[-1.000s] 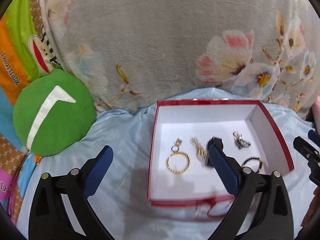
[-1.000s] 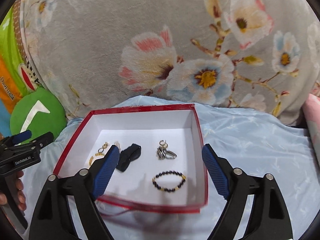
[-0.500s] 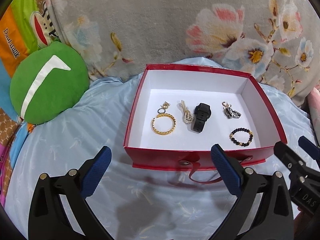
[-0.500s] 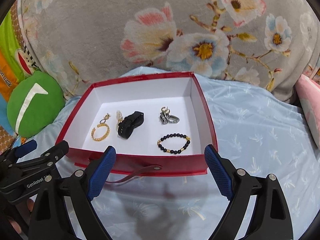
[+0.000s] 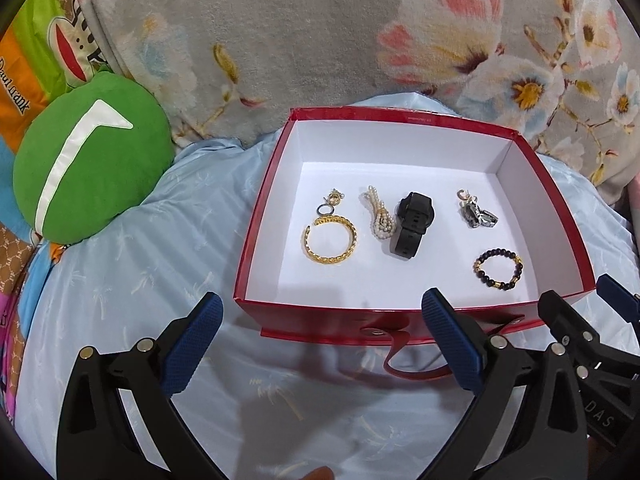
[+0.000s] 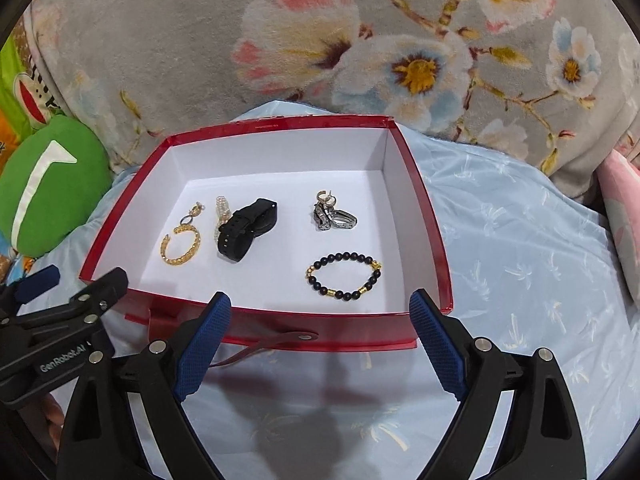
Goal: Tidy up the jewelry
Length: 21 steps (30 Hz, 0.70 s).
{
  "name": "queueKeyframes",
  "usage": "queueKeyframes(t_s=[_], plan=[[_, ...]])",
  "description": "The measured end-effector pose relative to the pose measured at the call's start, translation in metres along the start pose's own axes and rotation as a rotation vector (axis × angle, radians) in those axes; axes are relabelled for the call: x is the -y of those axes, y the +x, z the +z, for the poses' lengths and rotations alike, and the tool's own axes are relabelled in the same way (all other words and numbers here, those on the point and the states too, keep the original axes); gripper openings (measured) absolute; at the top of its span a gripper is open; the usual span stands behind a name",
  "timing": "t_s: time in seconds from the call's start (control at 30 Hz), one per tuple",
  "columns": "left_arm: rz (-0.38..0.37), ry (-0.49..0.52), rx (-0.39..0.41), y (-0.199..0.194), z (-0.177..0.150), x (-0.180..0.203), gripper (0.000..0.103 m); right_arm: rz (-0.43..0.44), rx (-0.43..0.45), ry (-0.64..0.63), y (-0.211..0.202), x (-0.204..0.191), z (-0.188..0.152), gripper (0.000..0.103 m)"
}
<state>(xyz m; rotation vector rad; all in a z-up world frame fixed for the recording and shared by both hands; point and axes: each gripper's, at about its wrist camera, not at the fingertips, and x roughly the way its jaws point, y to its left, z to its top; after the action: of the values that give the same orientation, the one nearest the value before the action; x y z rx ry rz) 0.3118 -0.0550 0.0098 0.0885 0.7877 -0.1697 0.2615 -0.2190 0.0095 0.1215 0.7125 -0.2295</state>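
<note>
An open red box (image 5: pixel 256 216) (image 6: pixel 434 224) with a white inside lies on a light blue sheet. In it lie a gold bangle (image 5: pixel 330 240) (image 6: pixel 180 246), a small gold earring (image 5: pixel 331 202), a pearl piece (image 5: pixel 380 218), a black watch (image 5: pixel 412 224) (image 6: pixel 248 234), a silver ring cluster (image 5: pixel 476 212) (image 6: pixel 332 214) and a black bead bracelet (image 5: pixel 498 270) (image 6: pixel 344 276). My left gripper (image 5: pixel 320 344) is open and empty just before the box's near wall. My right gripper (image 6: pixel 320 344) is open and empty, also at the near wall.
A green round cushion (image 5: pixel 88 168) (image 6: pixel 48 184) lies left of the box. A grey floral blanket (image 5: pixel 320 40) rises behind it. A pink pillow (image 6: pixel 624 216) is at the far right. A red strap (image 5: pixel 400 364) hangs off the box front.
Both grippers have drawn back out of the box toward me. The black watch, near the left fingers a second ago, now lies free in the box.
</note>
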Motion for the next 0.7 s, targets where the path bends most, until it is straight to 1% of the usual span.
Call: queueKeyframes(t_s=[0.27, 0.7], plan=[[0.016, 0.014, -0.006, 0.0017, -0.0030, 0.0030, 0.098, 0.007, -0.002, -0.013, 0.0012, -0.0050, -0.0022, 0.088], [0.038, 0.028, -0.008, 0.0006, -0.0048, 0.0067, 0.098, -0.007, 0.009, -0.007, -0.0006, -0.0035, -0.0019, 0.088]])
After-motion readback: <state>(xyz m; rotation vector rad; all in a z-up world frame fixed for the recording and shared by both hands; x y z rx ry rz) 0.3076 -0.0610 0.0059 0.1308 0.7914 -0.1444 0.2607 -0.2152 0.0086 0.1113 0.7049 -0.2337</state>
